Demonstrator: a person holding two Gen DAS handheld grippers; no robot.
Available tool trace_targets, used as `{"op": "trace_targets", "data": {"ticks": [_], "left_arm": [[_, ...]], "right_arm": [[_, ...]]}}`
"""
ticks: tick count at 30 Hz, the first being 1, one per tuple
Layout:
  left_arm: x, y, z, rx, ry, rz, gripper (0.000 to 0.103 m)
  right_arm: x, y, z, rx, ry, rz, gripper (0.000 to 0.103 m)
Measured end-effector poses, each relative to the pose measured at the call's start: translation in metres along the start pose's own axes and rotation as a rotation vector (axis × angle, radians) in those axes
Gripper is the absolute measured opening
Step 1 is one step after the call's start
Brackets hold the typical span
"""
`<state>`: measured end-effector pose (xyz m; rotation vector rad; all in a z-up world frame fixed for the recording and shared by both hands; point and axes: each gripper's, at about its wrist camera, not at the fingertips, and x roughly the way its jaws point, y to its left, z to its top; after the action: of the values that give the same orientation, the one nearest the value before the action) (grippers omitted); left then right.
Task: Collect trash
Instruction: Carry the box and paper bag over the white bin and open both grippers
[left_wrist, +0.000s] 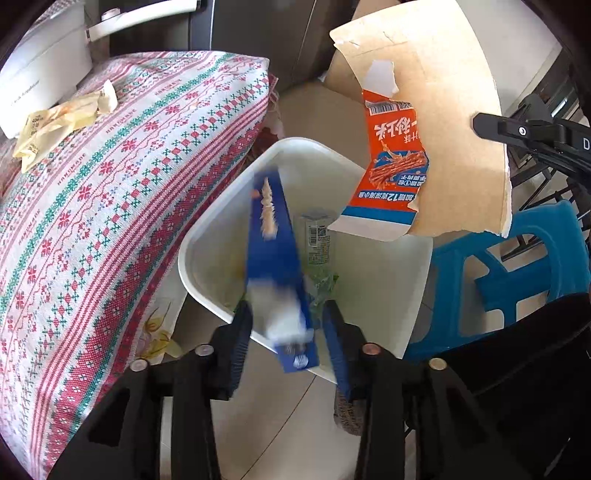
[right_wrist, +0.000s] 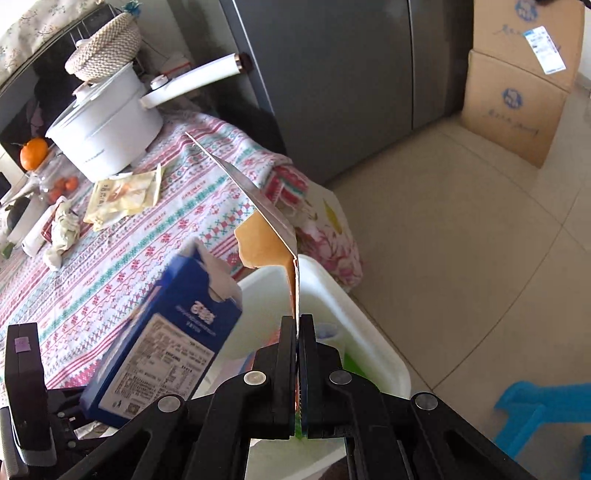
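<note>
Far left on the patterned tablecloth (left_wrist: 110, 192), a crumpled yellow wrapper (left_wrist: 59, 122) lies beside the white pot (left_wrist: 44, 70). Centre, the left gripper (left_wrist: 288, 321) has its jaws spread, and the blurred blue carton (left_wrist: 275, 258) sits loose between them, over the white bin (left_wrist: 207, 236) by the table's edge. To the right, the right gripper (right_wrist: 298, 321), jaws pressed together, pinches the torn orange box (left_wrist: 399, 166) above the bin.
</note>
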<state>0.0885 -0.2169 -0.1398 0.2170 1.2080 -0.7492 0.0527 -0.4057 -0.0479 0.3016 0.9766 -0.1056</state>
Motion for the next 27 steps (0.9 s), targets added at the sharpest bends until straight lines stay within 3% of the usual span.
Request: {"op": "trace_targets", "data": {"ticks": [2,10,19,27], "left_arm": [[-0.005,0.002,0.001,-0.005,-0.016,0.004,0.064],[-0.041,0.018,-0.007,-0.011,-0.055,0.068,0.066],[-0.074,0.046,-0.023,-0.067,-0.097,0.123,0.071],[-0.091,0.061,-0.039,-0.094,-0.115,0.158,0.074]], "right_arm": [[0.0,-0.003,-0.001,0.003,0.005,-0.003,0.0],[0.006,-0.006,-0.004,-0.001,0.034,-0.003,0.0],[0.034,0.013,-0.013,-0.05,0.146,0.0,0.001],[0.054,0.025,-0.018,-0.05,0.223,-0.007,0.01]]}}
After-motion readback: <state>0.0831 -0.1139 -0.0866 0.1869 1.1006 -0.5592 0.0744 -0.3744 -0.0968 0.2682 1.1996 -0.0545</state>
